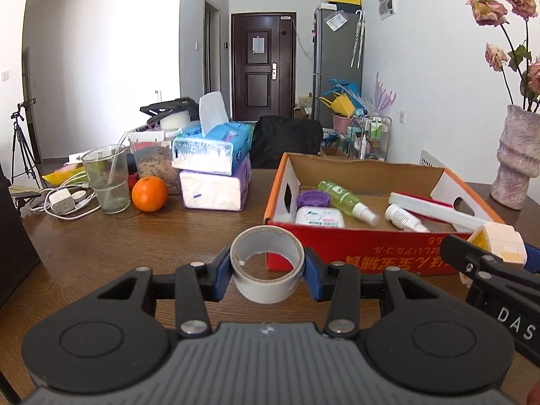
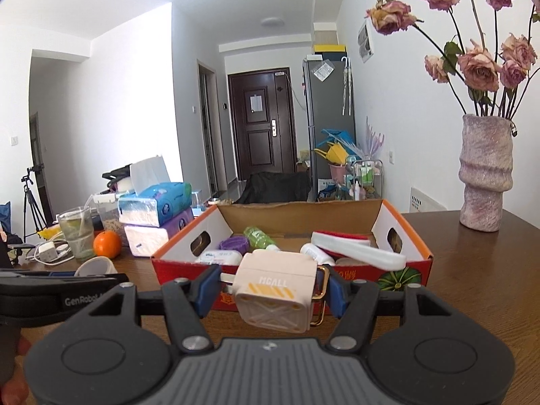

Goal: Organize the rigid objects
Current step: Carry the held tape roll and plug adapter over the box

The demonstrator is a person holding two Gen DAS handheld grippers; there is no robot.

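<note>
My left gripper (image 1: 268,266) is shut on a grey tape roll (image 1: 266,263), held above the wooden table just in front of the red cardboard box (image 1: 354,249). My right gripper (image 2: 270,290) is shut on a pale pink boxy case (image 2: 275,295) with a gold clip, held at the box's near wall (image 2: 337,273). In the left wrist view the right gripper (image 1: 486,253) and the case (image 1: 499,239) show at the right edge. The box holds a green spray bottle (image 1: 347,199), a purple lid (image 1: 312,199), a wipes pack (image 1: 319,217), a white tube (image 1: 405,217) and a white-red bar (image 1: 435,211).
On the left of the table (image 1: 185,236) stand stacked tissue packs (image 1: 212,168), an orange (image 1: 149,193), a glass with a straw (image 1: 108,179) and chargers with cables (image 1: 62,204). A purple vase of dried roses (image 2: 484,172) stands at the far right.
</note>
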